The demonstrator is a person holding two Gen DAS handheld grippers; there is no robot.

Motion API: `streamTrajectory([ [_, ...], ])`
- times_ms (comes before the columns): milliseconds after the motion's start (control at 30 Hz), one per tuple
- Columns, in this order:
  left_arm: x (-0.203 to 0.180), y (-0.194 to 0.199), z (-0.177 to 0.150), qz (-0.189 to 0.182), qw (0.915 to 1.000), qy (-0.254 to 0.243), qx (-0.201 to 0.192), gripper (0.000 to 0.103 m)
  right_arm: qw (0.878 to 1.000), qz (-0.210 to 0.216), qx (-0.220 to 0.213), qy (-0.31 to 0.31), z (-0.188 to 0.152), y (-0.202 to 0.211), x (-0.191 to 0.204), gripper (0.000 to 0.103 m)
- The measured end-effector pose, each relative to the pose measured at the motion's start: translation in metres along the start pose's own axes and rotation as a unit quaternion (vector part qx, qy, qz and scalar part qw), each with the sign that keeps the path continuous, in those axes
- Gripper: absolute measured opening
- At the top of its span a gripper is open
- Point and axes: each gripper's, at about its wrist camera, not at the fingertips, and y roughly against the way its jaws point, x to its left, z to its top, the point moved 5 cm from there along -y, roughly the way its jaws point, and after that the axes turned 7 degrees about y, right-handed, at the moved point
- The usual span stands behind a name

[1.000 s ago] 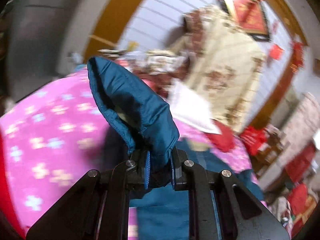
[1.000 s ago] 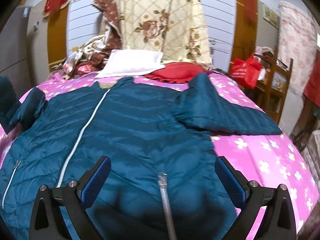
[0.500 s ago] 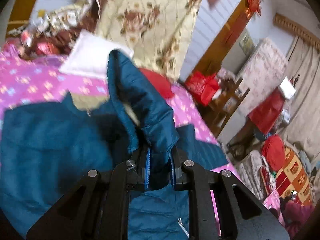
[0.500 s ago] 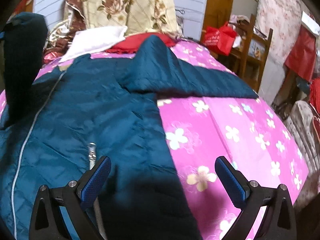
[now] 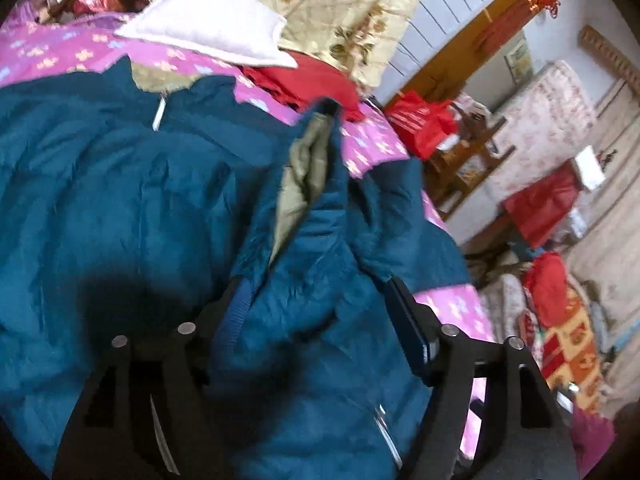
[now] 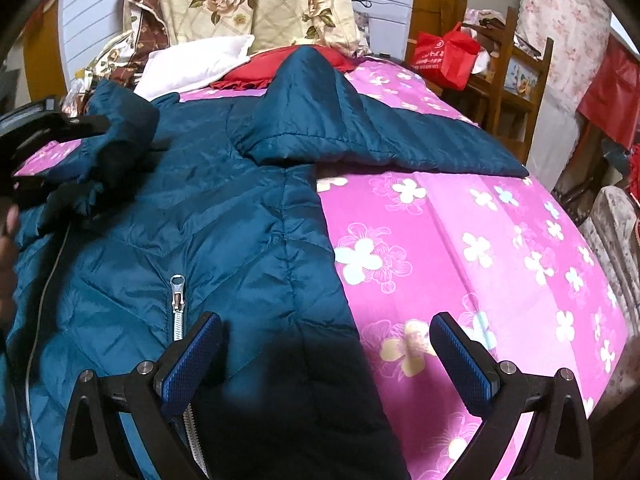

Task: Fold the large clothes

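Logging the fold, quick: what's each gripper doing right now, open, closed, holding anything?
Left gripper: just opened, sleeve loose between its jaws.
Right gripper: open, empty, over the jacket.

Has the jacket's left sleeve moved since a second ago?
Yes. The sleeve has been carried from the bed's edge inward onto the jacket front, toward the white pillow; the left claw has just been opening around it.
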Motion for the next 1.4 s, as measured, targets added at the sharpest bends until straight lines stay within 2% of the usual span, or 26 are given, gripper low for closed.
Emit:
streamTrajectory([
  [100, 0.007, 0.022, -0.009, 0.005, 0.9999, -0.006, -0.009, 0.070, 1.000, -0.004, -0.004, -0.003, 0.000, 0.001, 0.002, 0.103],
  [200, 0.034, 0.059, -0.007, 0.043, 0.9980, 0.003, -0.047, 0.070, 1.000, -0.004, -0.023, -0.011, 0.004, 0.009, 0.003, 0.103],
  [267, 0.061, 0.086, -0.002, 0.085, 0.9930, 0.018, -0.079, 0.070, 0.999, -0.001, -0.051, -0.014, 0.010, 0.019, 0.005, 0.103],
  [367, 0.104, 0.122, 0.008, 0.183, 0.9740, 0.035, -0.130, 0.070, 0.996, 0.025, -0.086, -0.007, 0.028, 0.028, 0.016, 0.103],
  [467, 0.141, 0.145, 0.013, 0.240, 0.9535, 0.061, -0.172, 0.070, 0.994, 0.060, -0.094, -0.001, 0.062, 0.022, 0.036, 0.103],
  [500, 0.155, 0.151, 0.014, 0.272, 0.9426, 0.077, -0.177, 0.070, 0.993, 0.072, -0.096, -0.006, 0.074, 0.019, 0.042, 0.103],
  [567, 0.175, 0.153, 0.014, 0.313, 0.9282, 0.107, -0.171, 0.070, 0.989, 0.116, -0.088, -0.023, 0.103, -0.001, 0.057, 0.103],
  [700, 0.207, 0.158, 0.008, 0.344, 0.9134, 0.150, -0.158, 0.070, 0.988, 0.130, -0.079, -0.029, 0.124, -0.040, 0.078, 0.103],
  [767, 0.219, 0.163, 0.005, 0.342, 0.9110, 0.169, -0.156, 0.070, 0.987, 0.140, -0.067, -0.043, 0.124, -0.065, 0.081, 0.102],
  [800, 0.222, 0.161, 0.006, 0.341, 0.9103, 0.177, -0.154, 0.070, 0.986, 0.149, -0.057, -0.054, 0.124, -0.073, 0.082, 0.094],
  [833, 0.220, 0.160, 0.009, 0.343, 0.9094, 0.178, -0.154, 0.070, 0.981, 0.178, -0.041, -0.064, 0.123, -0.083, 0.085, 0.078],
  [867, 0.222, 0.158, 0.009, 0.347, 0.9081, 0.175, -0.155, 0.070, 0.977, 0.203, -0.032, -0.062, 0.124, -0.087, 0.088, 0.070],
  [933, 0.220, 0.153, 0.016, 0.353, 0.9073, 0.170, -0.154, 0.070, 0.975, 0.213, -0.028, -0.047, 0.123, -0.091, 0.095, 0.039],
  [1033, 0.222, 0.152, 0.015, 0.350, 0.9072, 0.175, -0.155, 0.070, 0.974, 0.219, -0.031, -0.042, 0.120, -0.083, 0.098, 0.018],
  [1167, 0.224, 0.154, 0.016, 0.348, 0.9067, 0.179, -0.157, 0.070, 0.968, 0.236, -0.024, -0.075, 0.108, -0.068, 0.087, 0.017],
  [1300, 0.219, 0.157, 0.017, 0.360, 0.9027, 0.169, -0.164, 0.070, 0.966, 0.235, 0.006, -0.108, 0.093, -0.083, 0.068, 0.017],
  [1367, 0.214, 0.162, 0.018, 0.370, 0.8978, 0.160, -0.178, 0.070, 0.955, 0.267, 0.019, -0.130, 0.089, -0.091, 0.061, 0.017],
  [1400, 0.207, 0.168, 0.020, 0.377, 0.8934, 0.147, -0.195, 0.070, 0.944, 0.286, 0.021, -0.161, 0.089, -0.091, 0.052, 0.017],
])
